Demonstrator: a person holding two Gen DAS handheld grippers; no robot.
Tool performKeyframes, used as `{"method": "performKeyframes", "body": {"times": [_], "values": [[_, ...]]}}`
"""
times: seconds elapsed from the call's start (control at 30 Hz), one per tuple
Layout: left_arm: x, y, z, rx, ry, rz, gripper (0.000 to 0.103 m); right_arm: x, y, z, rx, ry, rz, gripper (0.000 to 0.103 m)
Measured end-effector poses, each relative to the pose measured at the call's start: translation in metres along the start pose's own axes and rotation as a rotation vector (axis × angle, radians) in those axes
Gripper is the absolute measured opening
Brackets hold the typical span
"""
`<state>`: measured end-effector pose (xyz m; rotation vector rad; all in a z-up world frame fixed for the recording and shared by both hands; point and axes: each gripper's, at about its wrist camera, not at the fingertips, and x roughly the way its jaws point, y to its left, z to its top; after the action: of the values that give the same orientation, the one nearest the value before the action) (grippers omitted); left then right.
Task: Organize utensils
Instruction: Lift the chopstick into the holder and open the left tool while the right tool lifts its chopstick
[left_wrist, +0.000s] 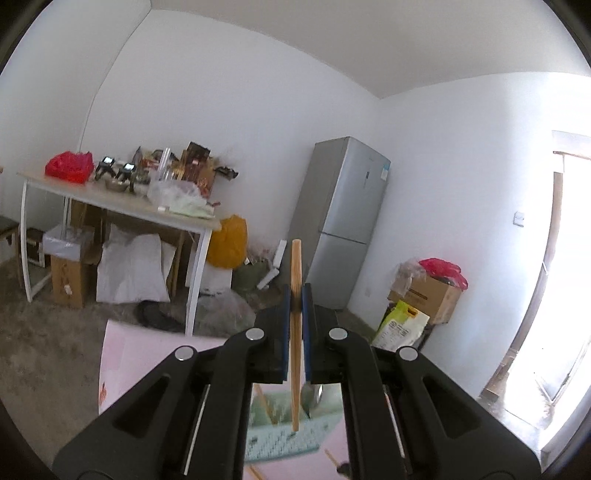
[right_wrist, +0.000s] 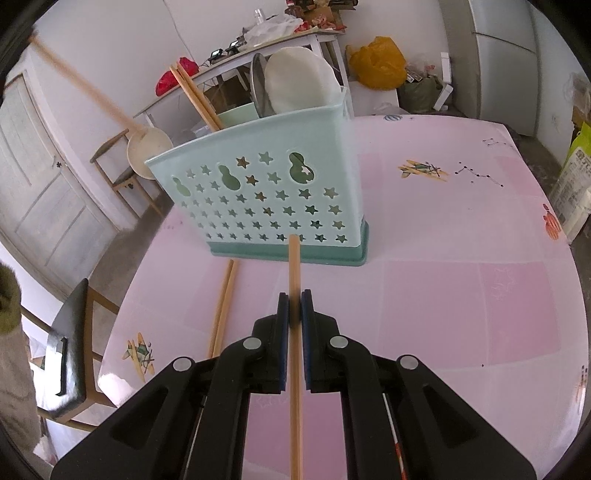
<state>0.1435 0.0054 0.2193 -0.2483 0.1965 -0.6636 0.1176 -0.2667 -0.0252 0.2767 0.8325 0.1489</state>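
Observation:
My left gripper (left_wrist: 295, 295) is shut on an upright wooden handle (left_wrist: 295, 266), high above the mint utensil basket (left_wrist: 288, 435). In the right wrist view, a wooden-handled spoon (right_wrist: 147, 151) with a cream bowl hangs tilted at the left of the basket (right_wrist: 266, 199). Its handle runs out of frame at the top left. My right gripper (right_wrist: 294, 299) is shut on a wooden chopstick (right_wrist: 294, 266) whose tip points at the basket's base. The basket holds two chopsticks (right_wrist: 195, 96), a steel spoon (right_wrist: 258, 85) and a white scoop (right_wrist: 299, 81). Two more chopsticks (right_wrist: 223, 306) lie on the pink tablecloth (right_wrist: 443, 295).
A wooden chair (right_wrist: 114, 173) and a dark-seated chair (right_wrist: 70, 332) stand at the table's left edge, beside a person's sleeve (right_wrist: 7, 295). Across the room are a cluttered white table (left_wrist: 129, 206), a fridge (left_wrist: 343, 221) and cardboard boxes (left_wrist: 424, 295).

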Motion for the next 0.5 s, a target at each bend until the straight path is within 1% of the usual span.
{"method": "performKeyframes", "body": {"times": [0.07,0.17,0.27,0.43,0.5], "values": [[0.02,-0.003,-0.003,0.007,0.006,0.023,0.004,0.0,0.0,0.0,0.002,-0.001,0.003,0.007],[0.047,-0.004,-0.018,0.004,0.021,0.056,0.004,0.0,-0.001,0.0,0.007,-0.002,0.005,0.007],[0.068,-0.001,-0.032,-0.021,0.03,0.068,0.004,0.001,-0.002,0.001,0.009,0.0,0.005,0.007],[0.086,0.005,-0.059,-0.032,0.025,0.085,0.004,-0.002,-0.004,0.001,0.014,-0.002,0.003,0.007],[0.089,0.008,-0.072,-0.043,0.041,0.082,0.004,-0.004,-0.006,0.001,0.018,-0.005,0.002,0.007]]}}
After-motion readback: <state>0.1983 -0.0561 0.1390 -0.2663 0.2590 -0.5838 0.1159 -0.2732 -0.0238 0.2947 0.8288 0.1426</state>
